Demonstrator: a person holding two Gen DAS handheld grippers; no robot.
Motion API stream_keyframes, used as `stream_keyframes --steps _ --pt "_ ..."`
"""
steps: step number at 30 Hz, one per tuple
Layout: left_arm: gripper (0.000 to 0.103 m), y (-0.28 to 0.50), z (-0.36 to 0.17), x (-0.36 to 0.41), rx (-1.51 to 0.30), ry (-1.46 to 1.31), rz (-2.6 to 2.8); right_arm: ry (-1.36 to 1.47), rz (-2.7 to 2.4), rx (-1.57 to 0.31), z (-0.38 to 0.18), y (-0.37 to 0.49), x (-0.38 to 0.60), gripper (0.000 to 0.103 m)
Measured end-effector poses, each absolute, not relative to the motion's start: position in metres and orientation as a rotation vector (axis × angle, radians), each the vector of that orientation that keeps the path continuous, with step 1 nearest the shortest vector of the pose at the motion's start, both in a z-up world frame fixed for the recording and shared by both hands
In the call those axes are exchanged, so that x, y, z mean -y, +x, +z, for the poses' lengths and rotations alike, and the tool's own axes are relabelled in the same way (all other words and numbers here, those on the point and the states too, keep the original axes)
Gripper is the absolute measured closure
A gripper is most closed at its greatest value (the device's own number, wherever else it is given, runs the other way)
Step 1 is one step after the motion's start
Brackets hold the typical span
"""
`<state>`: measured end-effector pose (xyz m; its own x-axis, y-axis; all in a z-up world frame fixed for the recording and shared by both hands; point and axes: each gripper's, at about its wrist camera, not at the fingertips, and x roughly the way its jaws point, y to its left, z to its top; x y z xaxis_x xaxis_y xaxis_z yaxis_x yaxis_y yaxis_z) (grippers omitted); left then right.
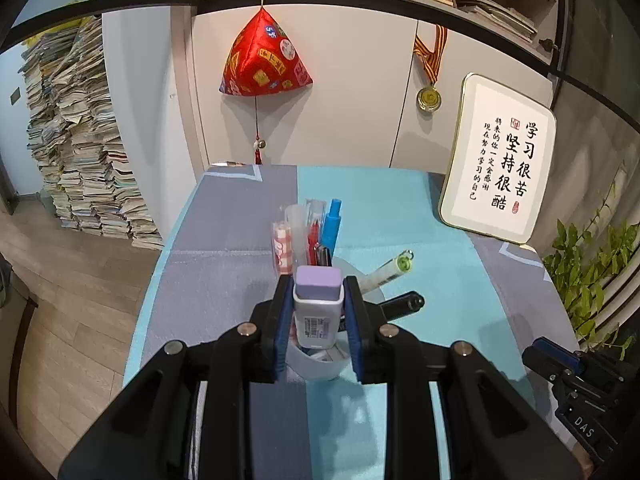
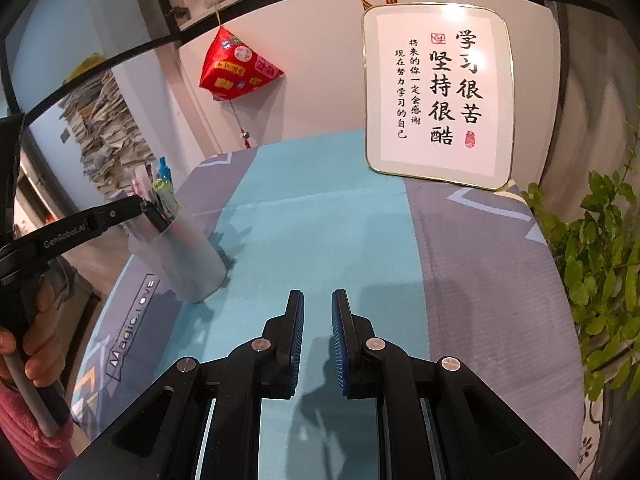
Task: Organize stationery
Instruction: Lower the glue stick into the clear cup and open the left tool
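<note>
Between the blue ribbed pads of the left gripper (image 1: 316, 312) we hold a purple eraser (image 1: 319, 284) in its white sleeve, clamped upright directly above the grey cylindrical pen cup (image 1: 316, 364). Its barcode label is too small to read. Pens (image 1: 331, 226) stand in the cup, their lower ends hidden. Our right gripper (image 2: 318, 334) hangs over the teal-and-grey mat (image 2: 320, 220), jaws nearly closed and empty, a narrow gap between them.
</note>
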<state>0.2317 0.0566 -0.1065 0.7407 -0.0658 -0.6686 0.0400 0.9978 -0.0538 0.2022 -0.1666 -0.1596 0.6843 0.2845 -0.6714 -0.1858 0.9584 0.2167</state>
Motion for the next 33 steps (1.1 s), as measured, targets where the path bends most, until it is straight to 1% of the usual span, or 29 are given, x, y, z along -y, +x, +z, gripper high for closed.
stream_keyframes --steps 14,15,16,17,18,25,28,31,33 --pt "0.079 0.238 -0.116 -0.054 -0.754 -0.025 -0.039 0.119 0.266 -0.796 -0.164 0.204 0.162 0.089" --pt "0.079 0.237 -0.116 -0.054 -0.751 -0.021 -0.038 0.119 0.265 -0.798 -0.164 0.204 0.162 0.089" --pt "0.075 0.237 -0.116 -0.053 -0.749 -0.018 -0.037 0.12 0.264 -0.8 -0.164 0.204 0.162 0.089" --pt "0.069 0.236 -0.115 -0.053 -0.745 -0.014 -0.035 0.12 0.264 -0.801 -0.164 0.203 0.162 0.089" --pt "0.068 0.234 -0.114 -0.052 -0.74 -0.013 -0.036 0.12 0.264 -0.802 -0.164 0.203 0.162 0.089" --pt "0.065 0.222 -0.108 -0.05 -0.707 0.002 -0.037 0.119 0.261 -0.798 -0.164 0.201 0.162 0.089" --pt "0.061 0.215 -0.103 -0.05 -0.691 -0.001 -0.037 0.114 0.259 -0.793 -0.161 0.197 0.16 0.089" --pt "0.06 0.205 -0.098 -0.049 -0.671 0.004 -0.041 0.108 0.256 -0.788 -0.158 0.192 0.159 0.089" --pt "0.056 0.198 -0.095 -0.047 -0.657 0.014 -0.043 0.104 0.254 -0.781 -0.155 0.188 0.158 0.089"
